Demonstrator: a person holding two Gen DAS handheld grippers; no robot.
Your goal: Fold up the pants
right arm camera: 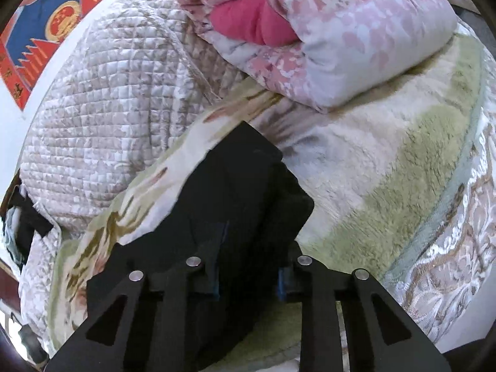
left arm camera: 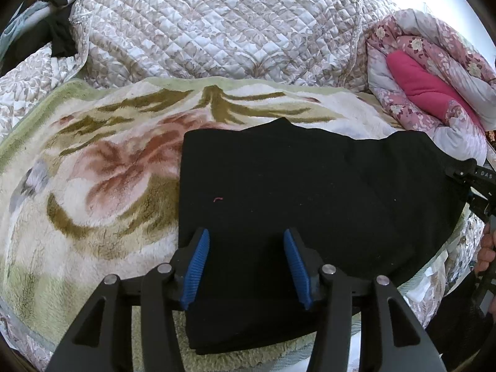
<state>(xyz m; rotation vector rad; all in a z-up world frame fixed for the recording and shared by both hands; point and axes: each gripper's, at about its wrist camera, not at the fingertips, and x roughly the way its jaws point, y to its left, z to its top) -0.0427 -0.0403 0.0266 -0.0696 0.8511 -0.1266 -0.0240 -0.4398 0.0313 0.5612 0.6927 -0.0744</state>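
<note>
With the black pants [left arm camera: 310, 192] already folded on the floral blanket [left arm camera: 93, 186], the left gripper [left arm camera: 246, 263] hovers wide open and empty, while the right gripper [right arm camera: 248, 282] appears to pinch their end, likely for another fold.

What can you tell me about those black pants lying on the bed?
The pants are plain black, of a soft matte cloth, folded into a flat, roughly rectangular stack on the floral blanket. A tiny pink thread sits on top. The left claw hovers open over the near edge. At the right end, the right claw has cloth between its fingers, lifted and bunched; its grip is hard to tell.
</note>
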